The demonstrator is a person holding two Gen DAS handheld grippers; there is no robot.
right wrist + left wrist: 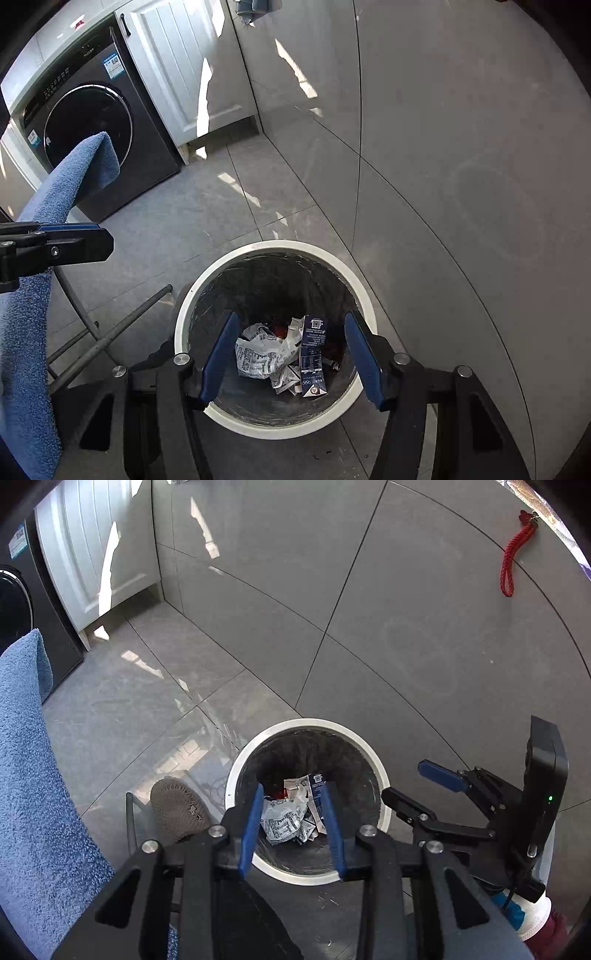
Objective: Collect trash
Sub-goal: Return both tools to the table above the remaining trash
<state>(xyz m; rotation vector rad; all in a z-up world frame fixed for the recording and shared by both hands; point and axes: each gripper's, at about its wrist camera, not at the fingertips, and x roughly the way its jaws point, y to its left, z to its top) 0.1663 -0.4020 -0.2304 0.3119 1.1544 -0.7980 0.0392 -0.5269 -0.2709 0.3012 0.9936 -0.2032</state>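
A round bin with a white rim [369,749] and a dark liner stands on the grey tile floor by the wall. Crumpled white wrappers [284,821] and a dark blue printed packet [314,356] lie at its bottom. My left gripper [293,794] hangs open and empty above the bin's mouth. My right gripper [291,325] is also open and empty above the bin, and shows at the right of the left wrist view [417,786]. The left gripper's fingertip [74,243] shows at the left edge of the right wrist view.
A blue towel [33,775] drapes over a metal rack [110,332] to the left. A dark washing machine [96,122] and a white cabinet [184,62] stand at the back left. A brown slipper [177,808] lies beside the bin. A red cord [515,554] hangs on the wall.
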